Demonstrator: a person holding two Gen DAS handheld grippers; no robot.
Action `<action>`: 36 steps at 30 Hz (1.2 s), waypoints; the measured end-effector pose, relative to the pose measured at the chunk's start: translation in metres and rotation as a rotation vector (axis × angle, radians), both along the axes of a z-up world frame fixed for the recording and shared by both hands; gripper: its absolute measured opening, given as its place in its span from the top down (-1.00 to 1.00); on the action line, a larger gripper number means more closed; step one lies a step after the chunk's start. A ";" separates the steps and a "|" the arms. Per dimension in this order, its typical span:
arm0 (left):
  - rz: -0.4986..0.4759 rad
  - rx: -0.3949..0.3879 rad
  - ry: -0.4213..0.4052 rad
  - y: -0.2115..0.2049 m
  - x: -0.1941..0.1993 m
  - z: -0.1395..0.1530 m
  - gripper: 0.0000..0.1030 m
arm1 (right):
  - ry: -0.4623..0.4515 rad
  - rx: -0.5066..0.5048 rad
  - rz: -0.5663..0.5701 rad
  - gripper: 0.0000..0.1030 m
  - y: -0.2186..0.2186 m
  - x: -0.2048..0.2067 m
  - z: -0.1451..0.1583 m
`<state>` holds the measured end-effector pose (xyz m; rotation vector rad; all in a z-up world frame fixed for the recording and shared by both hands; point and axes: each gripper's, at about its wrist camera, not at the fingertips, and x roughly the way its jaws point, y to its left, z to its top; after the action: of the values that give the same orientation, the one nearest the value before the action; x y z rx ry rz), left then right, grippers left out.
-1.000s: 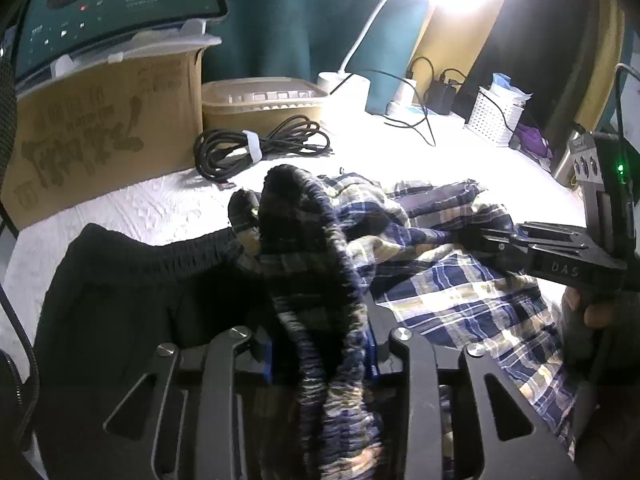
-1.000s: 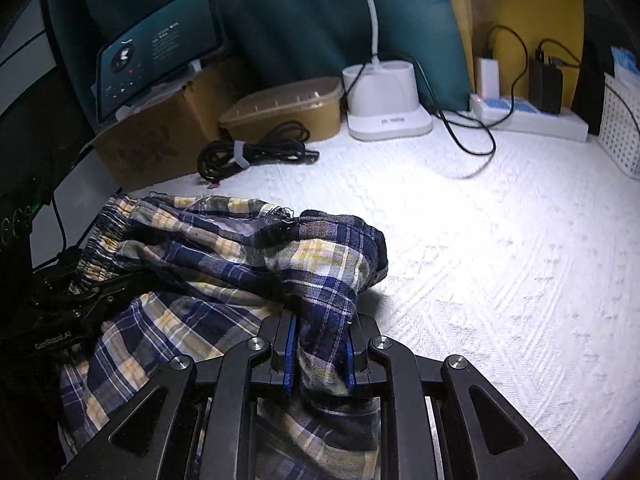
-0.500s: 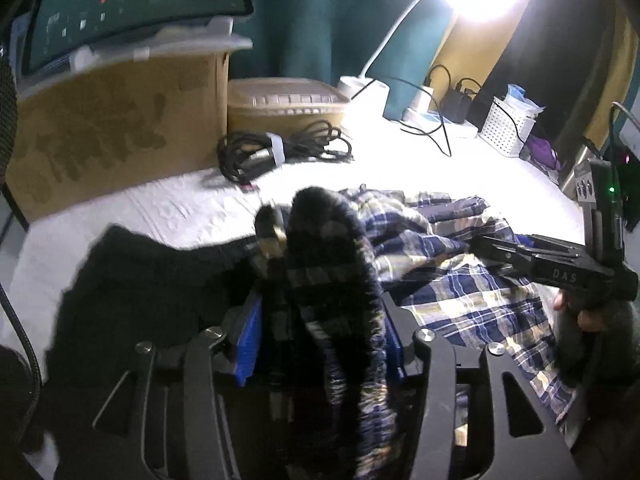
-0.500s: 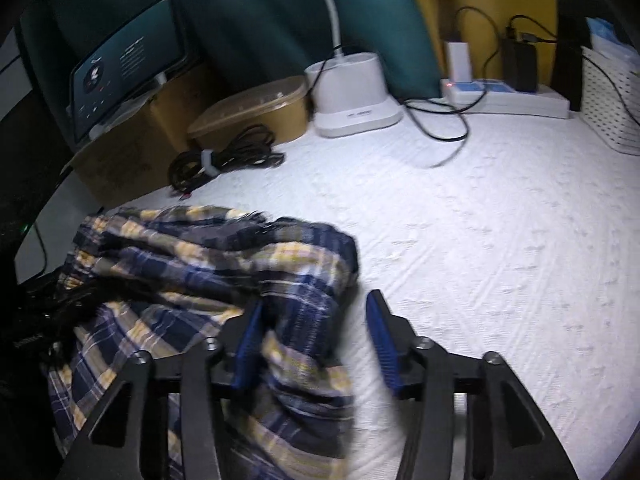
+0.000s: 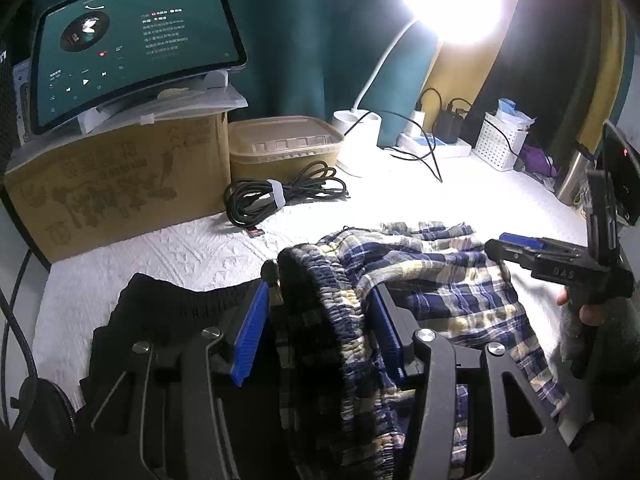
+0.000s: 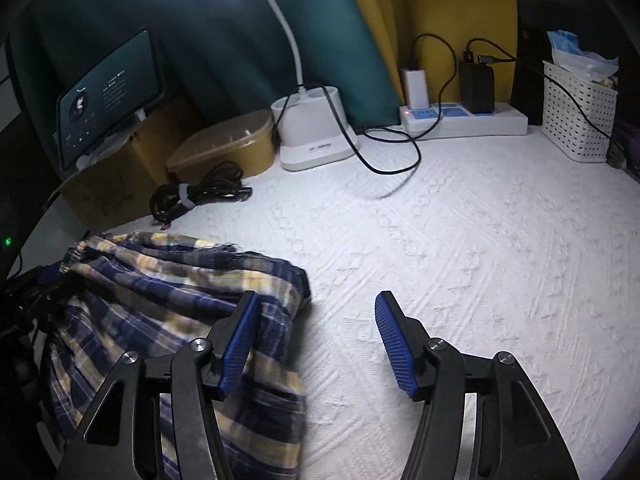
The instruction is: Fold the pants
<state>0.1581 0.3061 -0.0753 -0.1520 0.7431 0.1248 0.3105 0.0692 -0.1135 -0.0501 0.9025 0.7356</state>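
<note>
Blue-and-yellow plaid pants lie bunched on the white bed cover. Their gathered waistband stands up between the blue pads of my left gripper. The jaws are apart and the left pad is clear of the cloth. My right gripper is opening with only bare cover between its pads. The plaid pants lie against the outside of its left finger. In the left wrist view the right gripper hovers over the pants' right side, held by a hand.
A black garment lies left of the plaid pants. Along the back stand a cardboard box with a tablet, a tan lidded container, a coiled cable, a lamp base, a power strip and a white basket.
Both grippers were shut on plaid cloth and have opened. The right one has slid right, off the cloth edge. The left one has lifted slightly with the waistband loose between its pads.
</note>
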 end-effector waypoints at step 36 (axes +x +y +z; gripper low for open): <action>0.038 0.028 0.000 0.000 -0.025 -0.014 -0.32 | 0.014 -0.035 0.021 -0.20 -0.013 -0.024 0.000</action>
<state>0.1335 0.3061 -0.0895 -0.1400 0.7379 0.1713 0.2862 0.0559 -0.1139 -0.0852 0.9297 0.7404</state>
